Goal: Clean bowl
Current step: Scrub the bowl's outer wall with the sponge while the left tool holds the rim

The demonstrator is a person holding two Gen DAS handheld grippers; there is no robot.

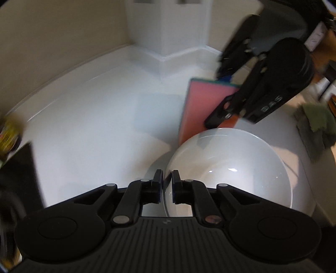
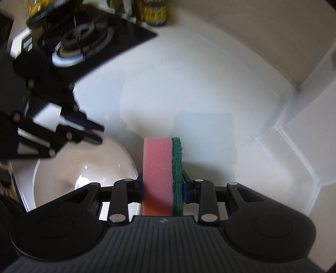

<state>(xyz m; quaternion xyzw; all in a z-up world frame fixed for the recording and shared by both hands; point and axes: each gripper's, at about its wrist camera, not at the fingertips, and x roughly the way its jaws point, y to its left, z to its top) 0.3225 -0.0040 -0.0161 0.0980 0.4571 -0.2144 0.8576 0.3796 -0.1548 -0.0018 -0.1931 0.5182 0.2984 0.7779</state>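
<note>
A white bowl (image 1: 226, 170) is held above the white counter; my left gripper (image 1: 167, 184) is shut on its near rim. The bowl also shows at the lower left of the right wrist view (image 2: 84, 174), with the left gripper (image 2: 92, 134) on its rim. My right gripper (image 2: 163, 189) is shut on a pink sponge with a green scouring side (image 2: 161, 174), held upright just right of the bowl. In the left wrist view the sponge (image 1: 199, 105) stands just beyond the bowl's far rim, gripped by the right gripper (image 1: 225, 92).
A white counter (image 1: 94, 117) runs to a beige wall and a white corner column (image 1: 168, 27). A black stove with a burner (image 2: 84, 40) and yellow-labelled jars (image 2: 153, 12) lie at the left. A green cloth (image 1: 315, 124) lies at the right.
</note>
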